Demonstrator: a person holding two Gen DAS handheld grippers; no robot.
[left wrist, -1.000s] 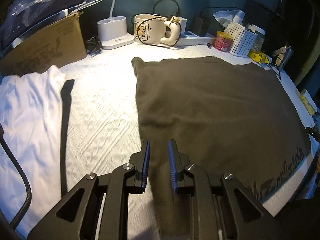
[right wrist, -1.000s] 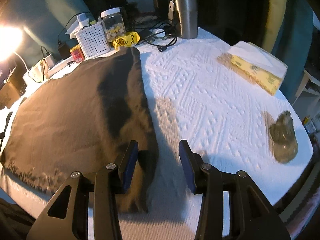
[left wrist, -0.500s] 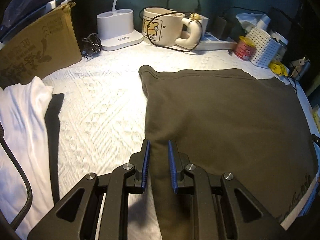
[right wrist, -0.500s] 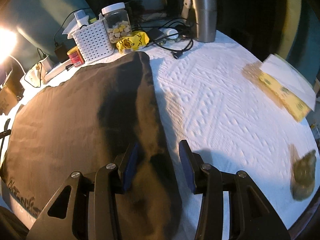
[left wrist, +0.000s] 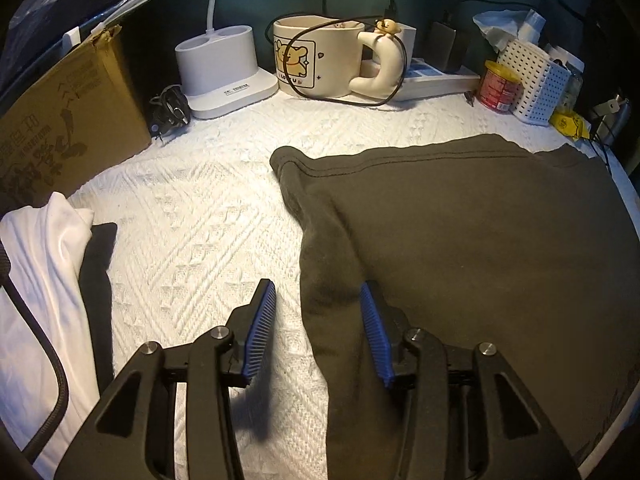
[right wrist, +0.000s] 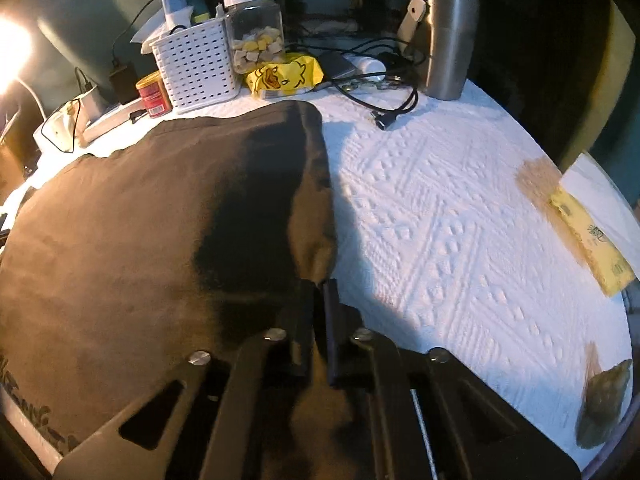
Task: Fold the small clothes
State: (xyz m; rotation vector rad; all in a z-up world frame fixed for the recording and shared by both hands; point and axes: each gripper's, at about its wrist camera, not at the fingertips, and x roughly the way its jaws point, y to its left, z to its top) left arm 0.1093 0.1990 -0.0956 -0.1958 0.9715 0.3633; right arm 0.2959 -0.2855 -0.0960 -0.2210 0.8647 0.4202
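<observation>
- One dark brown garment (left wrist: 460, 240) lies spread flat over the white textured cloth (left wrist: 192, 216) on the table, its stitched hem towards the clutter at the back and printed lettering along its near edge.
- Each side edge of the garment has a gripper on it, which looks like the set-up for a lengthwise fold: take both sides and bring them over.
- On its right side edge the right gripper (right wrist: 318, 292) has its jaws pressed together on the fabric, which bunches up just ahead of the tips, so that side appears to be held.
- On its left side edge the left gripper (left wrist: 318, 300) has its jaws opening; the rolled edge runs between the blue pads (left wrist: 260, 320) but they do not press on it, so that side is loose for now.
- I judge the left jaws are being re-seated for a better bite before any lift.
- Just left of the work, a white garment (left wrist: 44, 264) lies with a dark strip beside it, well apart from the brown one.
- Further out, a mug (left wrist: 316, 60), a white basket (right wrist: 196, 68), a steel tumbler (right wrist: 446, 40) and cables line the back, clear of the folding area.
- A yellow tissue pack (right wrist: 592, 240) sits at the far right edge.
</observation>
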